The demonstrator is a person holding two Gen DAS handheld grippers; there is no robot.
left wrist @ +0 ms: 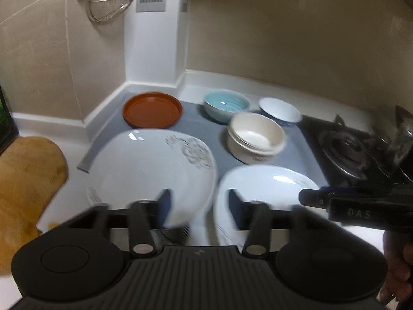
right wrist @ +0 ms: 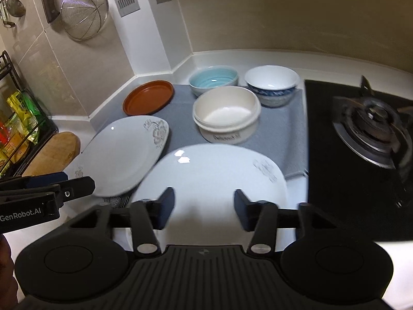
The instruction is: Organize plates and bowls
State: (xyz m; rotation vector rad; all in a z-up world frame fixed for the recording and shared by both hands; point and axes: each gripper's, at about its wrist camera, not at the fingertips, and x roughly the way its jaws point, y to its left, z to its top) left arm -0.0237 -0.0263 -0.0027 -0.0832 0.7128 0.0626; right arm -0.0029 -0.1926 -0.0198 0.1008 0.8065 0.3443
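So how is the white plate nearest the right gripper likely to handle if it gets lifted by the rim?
The white plate looks glazed, with sharp highlights, so probably slippery between the right gripper fingers. It seems rigid ceramic, likely chippable against the neighbouring plate. Wide and shallow, it may tilt when held by one edge.

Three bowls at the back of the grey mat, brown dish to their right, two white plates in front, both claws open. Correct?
Nearly. The brown dish sits left of the bowls, not right; the right wrist view shows it beside the blue bowl. Three bowls, the two white plates and both open claws, left claw and right claw, check out.
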